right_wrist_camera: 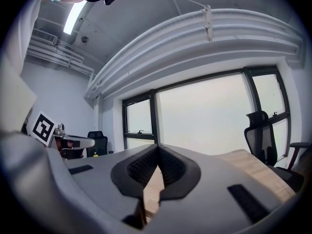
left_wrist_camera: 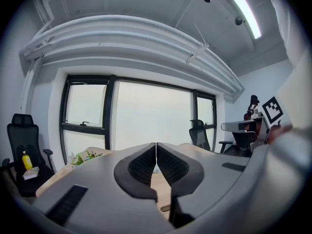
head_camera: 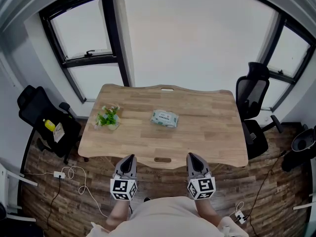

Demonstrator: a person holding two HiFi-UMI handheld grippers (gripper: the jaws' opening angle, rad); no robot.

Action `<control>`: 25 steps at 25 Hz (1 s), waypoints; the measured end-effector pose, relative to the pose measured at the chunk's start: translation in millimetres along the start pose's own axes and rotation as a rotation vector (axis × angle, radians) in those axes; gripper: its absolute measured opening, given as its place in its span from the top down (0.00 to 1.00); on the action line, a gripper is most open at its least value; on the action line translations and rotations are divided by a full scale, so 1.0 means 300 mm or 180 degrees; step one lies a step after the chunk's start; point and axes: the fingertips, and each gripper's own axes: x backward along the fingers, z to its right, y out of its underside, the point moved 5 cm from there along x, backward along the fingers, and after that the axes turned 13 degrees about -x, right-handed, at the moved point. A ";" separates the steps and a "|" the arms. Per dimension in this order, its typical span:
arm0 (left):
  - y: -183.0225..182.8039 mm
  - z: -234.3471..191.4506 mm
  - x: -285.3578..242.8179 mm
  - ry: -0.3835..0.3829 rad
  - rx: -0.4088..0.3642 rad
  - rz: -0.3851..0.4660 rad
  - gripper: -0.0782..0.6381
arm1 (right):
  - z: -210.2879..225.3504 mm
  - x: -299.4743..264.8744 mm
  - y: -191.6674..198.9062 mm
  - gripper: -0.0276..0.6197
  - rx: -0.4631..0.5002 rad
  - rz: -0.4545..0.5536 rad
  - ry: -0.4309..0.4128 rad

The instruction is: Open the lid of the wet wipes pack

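The wet wipes pack [head_camera: 165, 118], pale green with a lid on top, lies flat near the middle of the wooden table [head_camera: 207, 132]. My left gripper [head_camera: 128, 161] and right gripper [head_camera: 193, 158] hover side by side just off the table's near edge, well short of the pack. Both are shut with nothing between the jaws. In the left gripper view the left gripper [left_wrist_camera: 156, 144] has its pads meeting, and the right gripper [right_wrist_camera: 158, 146] in the right gripper view shows the same. The pack is hidden behind the jaws in both gripper views.
A small potted plant [head_camera: 108, 117] stands on the table's left part. Black office chairs sit at the left [head_camera: 42, 120] and right [head_camera: 253, 105] of the table. Cables and a power strip [head_camera: 60, 174] lie on the wood floor at the left.
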 end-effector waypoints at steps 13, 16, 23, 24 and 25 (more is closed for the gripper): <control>0.000 0.015 -0.002 0.0028 -0.0026 0.0004 0.86 | 0.007 0.008 -0.005 0.69 -0.0043 0.0122 0.0005; -0.001 0.019 -0.001 0.0025 -0.0017 -0.0006 0.86 | 0.012 0.008 -0.003 0.57 -0.0107 0.0108 -0.0012; -0.006 0.028 0.002 -0.0010 -0.0021 -0.0009 0.86 | 0.016 0.003 0.004 0.36 -0.0157 0.0069 -0.0058; -0.006 0.032 0.003 -0.0019 -0.0019 -0.0010 0.86 | 0.019 0.003 0.005 0.36 -0.0156 0.0062 -0.0071; -0.007 0.036 0.003 -0.0031 -0.0016 -0.0011 0.86 | 0.022 0.002 0.004 0.36 -0.0152 0.0056 -0.0085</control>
